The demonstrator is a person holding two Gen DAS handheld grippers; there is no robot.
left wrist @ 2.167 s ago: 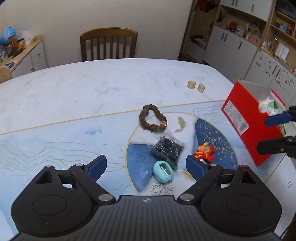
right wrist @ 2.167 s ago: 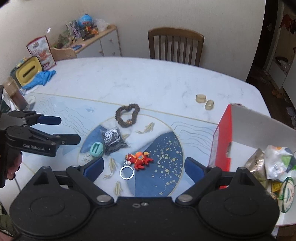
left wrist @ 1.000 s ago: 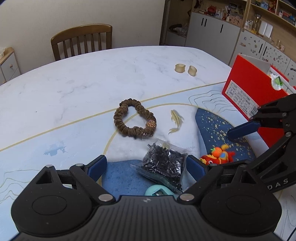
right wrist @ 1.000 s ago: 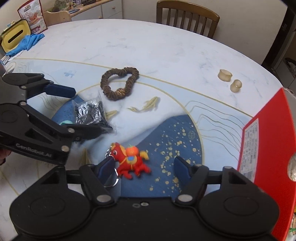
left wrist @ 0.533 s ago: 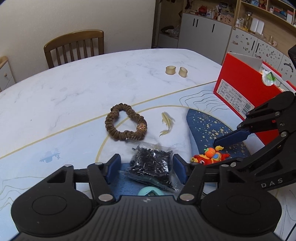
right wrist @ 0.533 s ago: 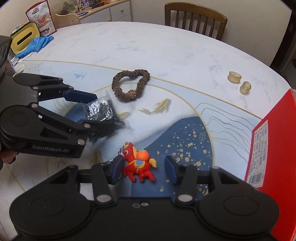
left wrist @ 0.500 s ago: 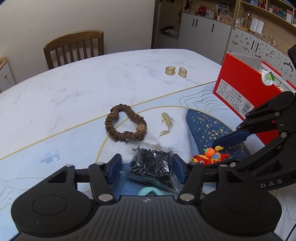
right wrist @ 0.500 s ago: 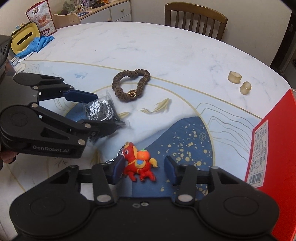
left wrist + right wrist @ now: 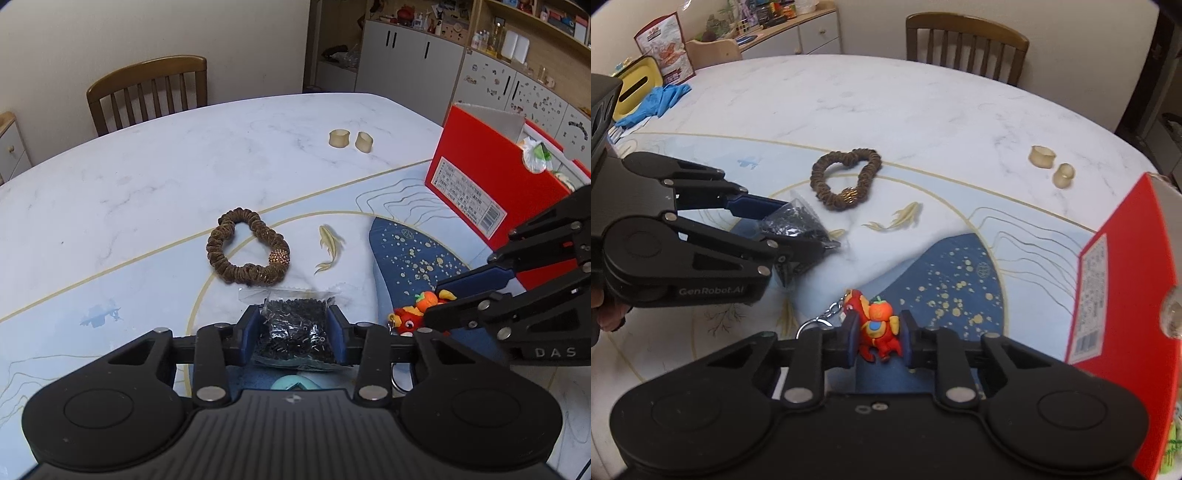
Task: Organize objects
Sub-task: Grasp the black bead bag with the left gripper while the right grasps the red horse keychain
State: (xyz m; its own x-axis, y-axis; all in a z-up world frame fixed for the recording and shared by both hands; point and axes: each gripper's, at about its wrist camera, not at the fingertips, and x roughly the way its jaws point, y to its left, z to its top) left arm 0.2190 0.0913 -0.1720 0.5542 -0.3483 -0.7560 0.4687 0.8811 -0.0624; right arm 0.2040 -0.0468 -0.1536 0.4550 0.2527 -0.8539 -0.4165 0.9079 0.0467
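The marble-patterned surface (image 9: 155,173) carries a printed blue-and-gold fish design, and near its middle lies a brown scrunchie (image 9: 246,252) with a gold bead, its loop lying flat and stretched roughly toward the far wooden chair (image 9: 147,92). Two small beige rings (image 9: 349,139) sit side by side well beyond it, near the far right edge. A red cardboard box (image 9: 484,184) stands open at the right, with packets showing over its rim. At the surface's far left corner in the right wrist view lie a blue cloth (image 9: 655,101) and a yellow tissue holder (image 9: 633,88). The left tongs (image 9: 291,330) are closing on a clear bag of small black beads (image 9: 295,332), both blue pads pressed against its sides, the bag's sealed edge pointing away toward the scrunchie. A teal object (image 9: 295,382) peeks out just under the bag, mostly hidden by the tongs' body. Just beside, the right tongs (image 9: 878,338) are closing, narrow, on a red horse keychain (image 9: 875,326) bearing an orange fruit; its head and metal ring (image 9: 812,325) point left, the body running across the pads.
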